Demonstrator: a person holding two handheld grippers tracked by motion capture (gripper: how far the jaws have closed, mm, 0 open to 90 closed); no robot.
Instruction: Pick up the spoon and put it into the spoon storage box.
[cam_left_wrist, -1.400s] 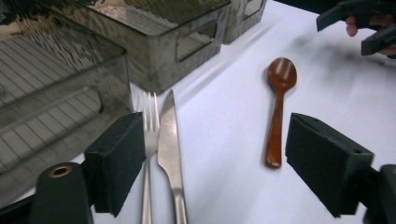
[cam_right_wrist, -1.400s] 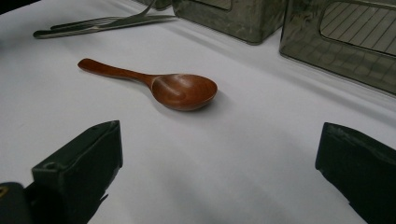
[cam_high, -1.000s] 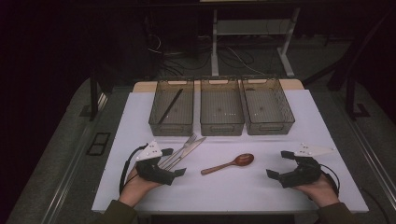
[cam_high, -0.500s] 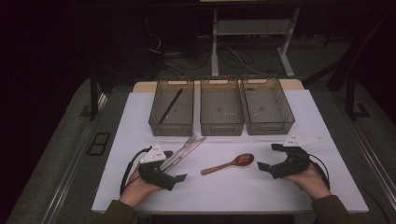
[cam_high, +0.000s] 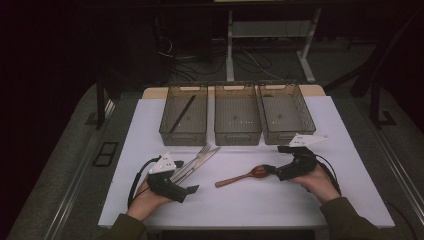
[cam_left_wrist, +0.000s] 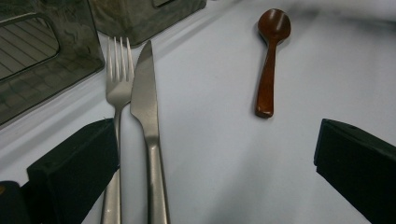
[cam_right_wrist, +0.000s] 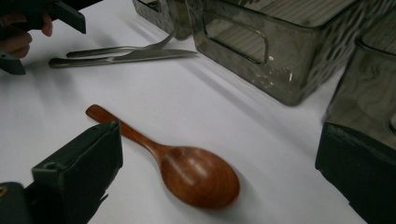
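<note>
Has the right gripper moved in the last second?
Yes. In the high view the right gripper has slid left across the table, from beyond the right bin toward the spoon; its open jaws now flank the bowl.

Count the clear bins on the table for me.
3, in a row at the far edge: left bin holding a dark stick, middle bin, right bin. None looks hidden.

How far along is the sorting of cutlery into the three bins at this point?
One dark stick-like utensil already lies in the left bin; the other two bins look empty. The right gripper stands open around the wooden spoon, not yet gripping. The left gripper is open, with the fork and knife lying on the table, all three left to bin.
</note>
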